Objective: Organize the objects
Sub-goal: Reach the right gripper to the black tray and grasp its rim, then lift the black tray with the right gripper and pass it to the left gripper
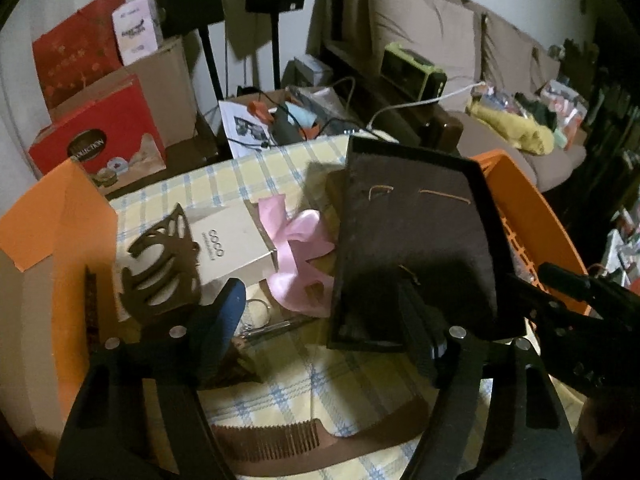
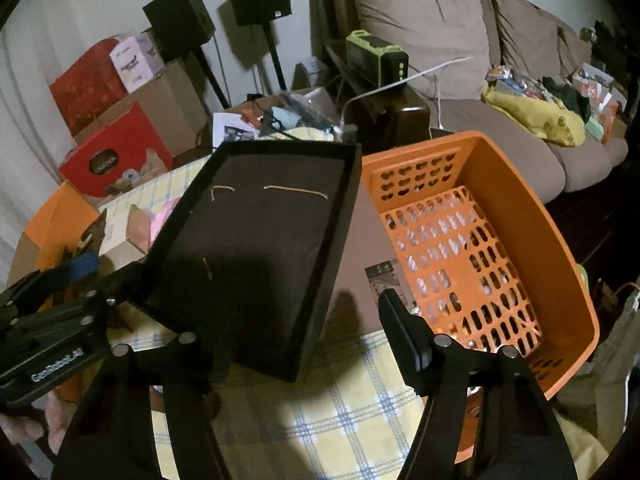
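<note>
One black tray (image 2: pixel 256 248) is being held up, tilted, over the checked tablecloth (image 2: pixel 320 420), with its long side running away from the cameras and its open face turned up toward them. Its near left edge is being touched by the left gripper (image 1: pixel 320 320), whose fingers are spread wide; a real grip cannot be told. The right gripper (image 2: pixel 304 344) is being kept wide open around the tray's near end. One orange basket (image 2: pixel 560 248) is being seen just right of the tray. One comb (image 1: pixel 280 440) is lying below.
</note>
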The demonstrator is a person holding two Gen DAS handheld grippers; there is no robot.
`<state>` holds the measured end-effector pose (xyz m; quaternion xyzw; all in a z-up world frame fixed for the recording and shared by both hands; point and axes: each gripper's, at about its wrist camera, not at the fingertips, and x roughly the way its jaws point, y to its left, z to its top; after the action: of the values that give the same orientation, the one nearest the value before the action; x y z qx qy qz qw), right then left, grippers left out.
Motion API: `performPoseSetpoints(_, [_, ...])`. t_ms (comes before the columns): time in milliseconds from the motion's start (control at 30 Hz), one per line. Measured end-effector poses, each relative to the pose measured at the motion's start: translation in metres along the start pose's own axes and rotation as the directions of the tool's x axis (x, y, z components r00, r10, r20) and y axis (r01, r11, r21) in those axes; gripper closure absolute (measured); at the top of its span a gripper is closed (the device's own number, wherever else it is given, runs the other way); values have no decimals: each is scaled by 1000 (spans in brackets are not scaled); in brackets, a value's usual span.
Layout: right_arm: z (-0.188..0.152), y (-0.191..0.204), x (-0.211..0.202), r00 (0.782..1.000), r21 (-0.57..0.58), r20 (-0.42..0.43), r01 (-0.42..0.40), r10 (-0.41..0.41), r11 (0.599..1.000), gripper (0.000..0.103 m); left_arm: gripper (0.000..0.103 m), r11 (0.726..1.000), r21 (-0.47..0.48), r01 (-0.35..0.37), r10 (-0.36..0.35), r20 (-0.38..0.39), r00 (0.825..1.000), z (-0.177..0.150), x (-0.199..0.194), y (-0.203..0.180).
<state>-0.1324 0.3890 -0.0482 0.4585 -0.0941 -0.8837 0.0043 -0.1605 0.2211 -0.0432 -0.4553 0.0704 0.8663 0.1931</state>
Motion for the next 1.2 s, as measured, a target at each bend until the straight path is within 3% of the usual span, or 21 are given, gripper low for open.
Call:
performPoseSetpoints(333, [-17, -15, 5, 995, 78, -55, -81, 86, 994, 35, 32, 999, -20, 36, -37, -50, 998, -2, 21, 0])
performPoseSetpoints(400, [-18, -16, 5, 992, 93, -63, -100, 106, 991, 36, 44, 999, -22, 44, -46, -67, 997, -3, 25, 1])
performPoseSetpoints(500, [-18, -15, 5, 989, 108, -70, -119, 127, 987, 39, 51, 997, -43, 69, -72, -77, 994, -5, 27, 3])
performPoseSetpoints(667, [-18, -5, 3, 977, 101, -84, -186, 195, 977, 62, 74, 994, -40, 99, -103, -93, 990, -6, 23, -2])
performPoseSetpoints(767, [-22, 0, -1, 982, 79, -87, -162, 169, 984, 62, 73, 997, 1, 79, -78, -96, 992, -11, 18, -10])
performPoseSetpoints(1100, [-43, -13, -14, 968, 123, -114, -209, 223, 970, 56, 73, 990, 47, 132, -125, -129, 984, -41, -5, -18])
performPoseSetpoints(1133, [-43, -17, -12, 965, 148, -115, -220, 237, 964, 53, 71, 992, 47, 117, -111, -115, 987, -42, -7, -17])
performPoseSetpoints(1200, [-39, -23, -9, 965, 179, -112, -216, 238, 960, 51, 49, 996, 40, 75, -71, -97, 993, -39, -6, -15])
